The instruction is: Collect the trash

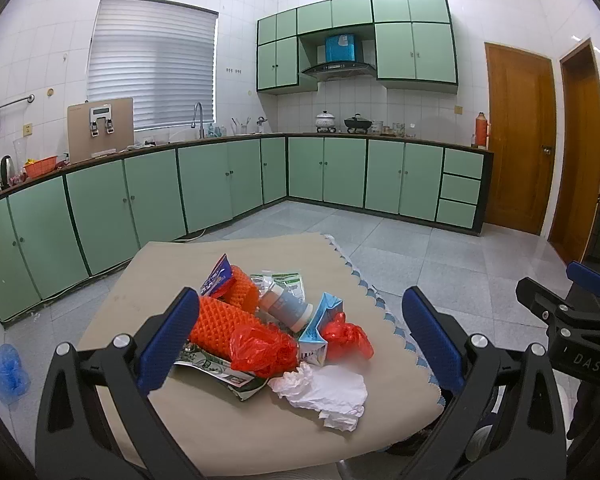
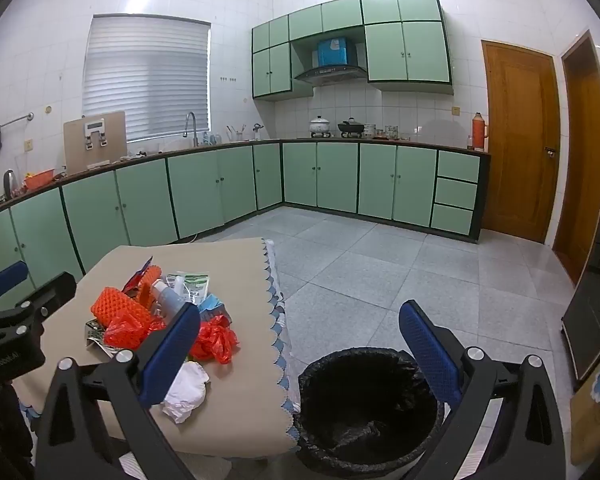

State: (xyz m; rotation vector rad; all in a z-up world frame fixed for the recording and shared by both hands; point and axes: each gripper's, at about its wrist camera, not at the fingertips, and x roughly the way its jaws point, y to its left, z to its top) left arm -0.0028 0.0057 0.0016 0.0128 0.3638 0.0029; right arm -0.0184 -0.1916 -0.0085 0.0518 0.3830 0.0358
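A pile of trash lies on a small table with a beige cloth [image 1: 204, 432]: orange foam nets [image 1: 220, 320], red plastic bags [image 1: 260, 348], a grey-blue bottle [image 1: 286, 306], a blue-white carton [image 1: 316, 336], printed wrappers [image 1: 216, 368] and a crumpled white tissue [image 1: 324, 392]. My left gripper [image 1: 300, 340] is open and empty, above the near side of the pile. My right gripper [image 2: 300, 344] is open and empty, over the table's right edge and a bin lined with a black bag [image 2: 364, 404]. The pile also shows in the right wrist view [image 2: 160, 312].
The bin stands on the grey tiled floor [image 2: 380, 264] right of the table [image 2: 236, 420]. Green cabinets [image 1: 140, 200] line the far walls. A blue plastic bag [image 1: 6, 368] lies on the floor at left. Wooden doors [image 1: 520, 140] are at right.
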